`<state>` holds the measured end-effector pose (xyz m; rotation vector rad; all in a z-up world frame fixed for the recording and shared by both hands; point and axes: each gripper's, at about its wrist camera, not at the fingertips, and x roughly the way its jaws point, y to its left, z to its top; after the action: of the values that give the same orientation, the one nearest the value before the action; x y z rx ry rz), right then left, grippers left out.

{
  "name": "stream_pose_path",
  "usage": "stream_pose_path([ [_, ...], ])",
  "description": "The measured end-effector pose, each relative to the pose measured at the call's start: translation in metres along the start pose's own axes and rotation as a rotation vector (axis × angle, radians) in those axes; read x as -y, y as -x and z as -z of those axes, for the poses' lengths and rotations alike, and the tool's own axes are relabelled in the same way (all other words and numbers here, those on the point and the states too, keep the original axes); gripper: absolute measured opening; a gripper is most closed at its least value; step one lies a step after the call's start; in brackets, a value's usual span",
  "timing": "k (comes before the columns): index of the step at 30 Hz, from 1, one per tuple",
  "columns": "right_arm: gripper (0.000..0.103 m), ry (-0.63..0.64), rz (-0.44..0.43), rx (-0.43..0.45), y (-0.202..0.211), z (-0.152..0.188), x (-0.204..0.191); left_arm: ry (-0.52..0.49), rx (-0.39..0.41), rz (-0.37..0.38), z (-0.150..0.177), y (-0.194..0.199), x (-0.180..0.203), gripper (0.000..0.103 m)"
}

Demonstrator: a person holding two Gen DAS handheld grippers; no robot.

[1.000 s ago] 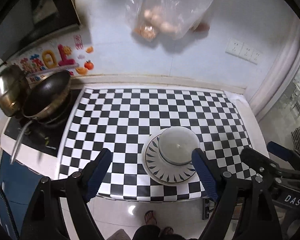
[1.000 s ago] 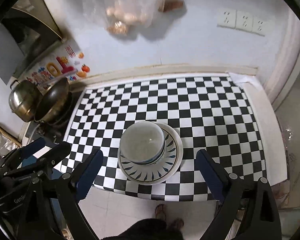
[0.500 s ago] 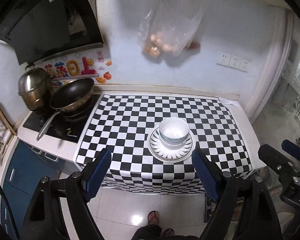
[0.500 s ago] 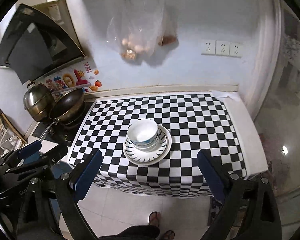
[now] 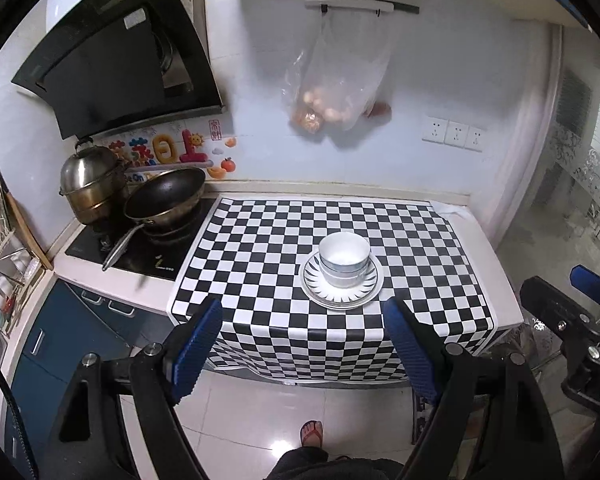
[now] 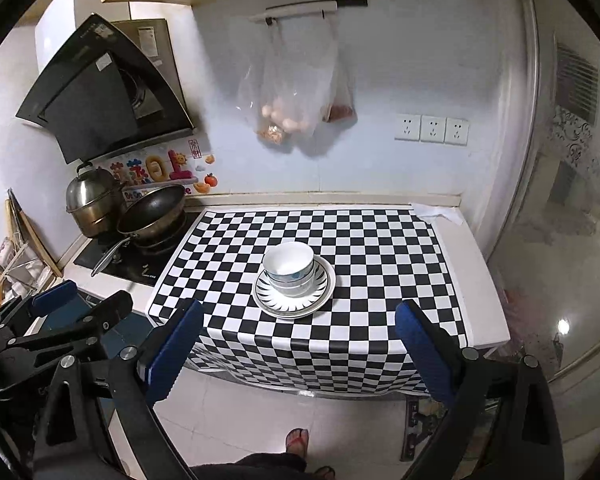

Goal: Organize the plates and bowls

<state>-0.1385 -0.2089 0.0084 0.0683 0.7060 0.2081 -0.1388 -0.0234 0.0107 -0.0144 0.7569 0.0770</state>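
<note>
Bowls (image 5: 345,258) nested on plate (image 5: 370,294), well apart at 12 o'clock from both grippers; I see L gripper (image 5: 306,354) & R gripper (image 6: 298,354) jaws wide, empty; neither clearly nearer.

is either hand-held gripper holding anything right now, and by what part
Nothing is held. The left hand-held gripper and right hand-held gripper are open and empty, off the stacked bowls.

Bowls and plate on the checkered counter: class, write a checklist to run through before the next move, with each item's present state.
1. Bowls nested upright: ok.
2. Stack sits on the plate: ok.
3. Plate clear of the counter's front edge: ok.
4. Left tool open, holding nothing: ok.
5. Right tool open, holding nothing: ok.
6. How many plates lie under the bowls: cannot tell.
</note>
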Motion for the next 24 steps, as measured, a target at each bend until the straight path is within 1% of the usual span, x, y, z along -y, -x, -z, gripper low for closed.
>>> stream_pose_path([
  [5, 0.099, 0.001, 0.005, 0.022, 0.011, 0.001, 0.000, 0.003, 0.007, -0.012, 0.003, 0.006, -0.001, 0.082],
  [24, 0.099, 0.013, 0.043, 0.037, 0.013, -0.005, 0.001, -0.001, 0.010, -0.009, 0.002, 0.006, -0.002, 0.082],
])
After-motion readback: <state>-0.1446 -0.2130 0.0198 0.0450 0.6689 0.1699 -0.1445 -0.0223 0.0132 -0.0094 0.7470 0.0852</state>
